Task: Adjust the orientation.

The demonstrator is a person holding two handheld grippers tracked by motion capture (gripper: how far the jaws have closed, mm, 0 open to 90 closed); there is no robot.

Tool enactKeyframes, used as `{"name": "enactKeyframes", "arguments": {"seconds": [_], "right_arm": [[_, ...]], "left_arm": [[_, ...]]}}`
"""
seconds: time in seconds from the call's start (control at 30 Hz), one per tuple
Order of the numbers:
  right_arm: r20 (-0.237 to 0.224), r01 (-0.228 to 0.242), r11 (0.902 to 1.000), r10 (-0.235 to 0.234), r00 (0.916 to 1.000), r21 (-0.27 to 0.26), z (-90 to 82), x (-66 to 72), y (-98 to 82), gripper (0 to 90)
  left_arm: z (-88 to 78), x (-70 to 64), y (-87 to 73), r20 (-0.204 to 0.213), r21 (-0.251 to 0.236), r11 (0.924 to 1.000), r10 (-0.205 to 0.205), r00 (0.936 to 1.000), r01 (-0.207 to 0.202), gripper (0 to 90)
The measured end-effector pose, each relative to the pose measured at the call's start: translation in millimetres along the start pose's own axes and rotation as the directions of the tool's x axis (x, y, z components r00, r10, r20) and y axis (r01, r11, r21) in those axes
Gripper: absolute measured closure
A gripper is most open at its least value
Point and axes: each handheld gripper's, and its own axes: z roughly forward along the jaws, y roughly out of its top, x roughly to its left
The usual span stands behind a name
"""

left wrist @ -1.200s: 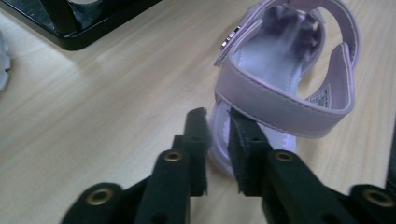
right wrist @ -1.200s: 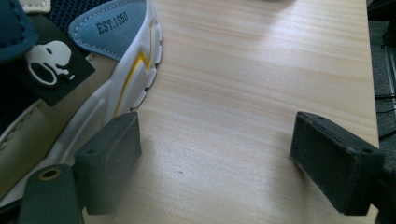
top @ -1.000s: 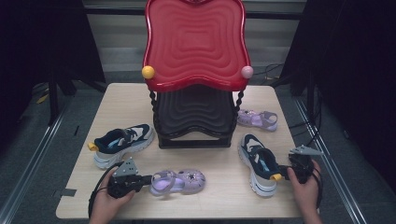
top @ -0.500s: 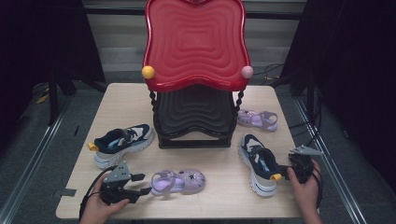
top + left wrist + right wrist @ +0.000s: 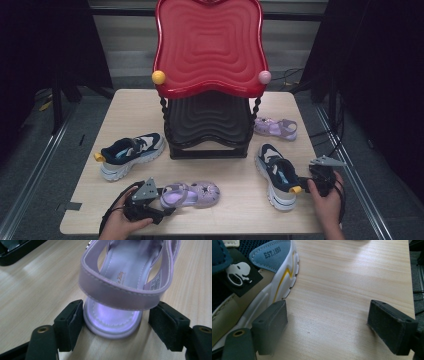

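A purple sandal (image 5: 192, 194) lies near the table's front edge, heel toward my left gripper (image 5: 165, 209). In the left gripper view the sandal's heel (image 5: 112, 315) and back strap sit between the jaws of that gripper (image 5: 116, 325). Its jaws have just been opening, and the right pad (image 5: 165, 325) stands clear of the sole. My right gripper (image 5: 303, 184) rests by the heel of a navy sneaker (image 5: 277, 175). In the right gripper view this gripper (image 5: 327, 325) is open over bare wood, with the sneaker (image 5: 249, 287) beside its left pad.
A rack with a red wavy top shelf (image 5: 210, 50) and a black lower shelf (image 5: 210, 120) stands mid-table. A second navy sneaker (image 5: 131, 152) lies at the left and a second purple sandal (image 5: 275, 127) at the back right. Dark floor surrounds the table (image 5: 240, 195).
The left gripper drew back slightly, opened its jaws, then came forward so that they flank the sandal's heel. The sandal and the right gripper have stayed in place.
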Motion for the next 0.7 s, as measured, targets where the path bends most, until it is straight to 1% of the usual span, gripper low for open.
{"name": "enactKeyframes", "arguments": {"seconds": [0.07, 0.1, 0.17, 0.2, 0.23, 0.33, 0.4, 0.43, 0.5, 0.6, 0.63, 0.7], "right_arm": [[0.000, 0.002, 1.0000, -0.002, 1.0000, 0.000, 0.0, -0.1, 0.0, 15.8], [0.000, 0.001, 1.0000, -0.001, 1.0000, 0.000, 0.0, -0.1, 0.0, 15.8], [0.000, 0.001, 1.0000, -0.001, 1.0000, 0.000, 0.0, -0.1, 0.0, 15.8], [0.000, 0.002, 1.0000, -0.002, 1.0000, 0.000, 0.0, -0.1, 0.0, 15.7], [0.000, 0.002, 1.0000, -0.002, 1.0000, 0.000, 0.0, -0.1, 0.0, 15.7], [0.000, 0.001, 1.0000, -0.001, 1.0000, 0.000, 0.0, -0.1, 0.0, 15.8], [0.000, 0.000, 1.0000, 0.000, 1.0000, 0.000, 0.0, 0.0, 0.0, 15.8], [0.000, 0.001, 1.0000, -0.001, 1.0000, 0.000, 0.0, 0.0, 0.0, 15.8], [0.000, 0.000, 1.0000, 0.000, 1.0000, 0.001, -0.1, 0.0, 0.0, 15.8], [0.000, 0.000, 1.0000, 0.000, 1.0000, 0.001, -0.1, 0.0, 0.0, 15.8], [0.000, 0.001, 1.0000, -0.001, 1.0000, 0.000, 0.0, 0.0, 0.0, 15.8], [0.000, -0.001, 1.0000, 0.001, 1.0000, 0.001, -0.1, 0.1, 0.0, 15.8]], "left_arm": [[1.6, 0.8, 0.3, 0.003, -0.014, 0.9999, -0.009, 1.0000, 0.009, 27.0], [3.0, 1.4, 1.0, -0.008, -0.013, 0.9999, -0.003, 1.0000, 0.003, 26.4], [4.1, 1.7, 1.8, -0.008, -0.013, 0.9999, 0.000, 1.0000, 0.000, 25.6], [4.7, 2.3, 3.0, -0.008, -0.005, 1.0000, 0.006, 1.0000, -0.006, 25.0], [6.4, 2.4, 3.5, -0.003, -0.012, 0.9999, 0.001, 1.0000, -0.001, 25.0], [9.1, 3.2, 6.1, -0.004, -0.007, 0.9999, 0.009, 0.9999, -0.009, 23.3], [9.8, 2.4, 6.8, -0.012, 0.003, 0.9999, 0.015, 0.9998, -0.015, 23.0], [10.7, 2.1, 7.4, -0.013, -0.001, 0.9999, 0.017, 0.9998, -0.017, 22.8], [11.6, 2.1, 8.5, -0.015, 0.004, 0.9999, 0.016, 0.9998, -0.015, 22.3], [14.3, 3.2, 10.3, -0.009, 0.002, 0.9998, 0.018, 0.9998, -0.018, 19.4], [18.0, 3.9, 13.4, -0.003, 0.008, 0.9997, 0.024, 0.9997, -0.024, 17.9], [19.5, 4.0, 14.9, -0.001, 0.012, 0.9996, 0.026, 0.9997, -0.026, 16.0]]}}
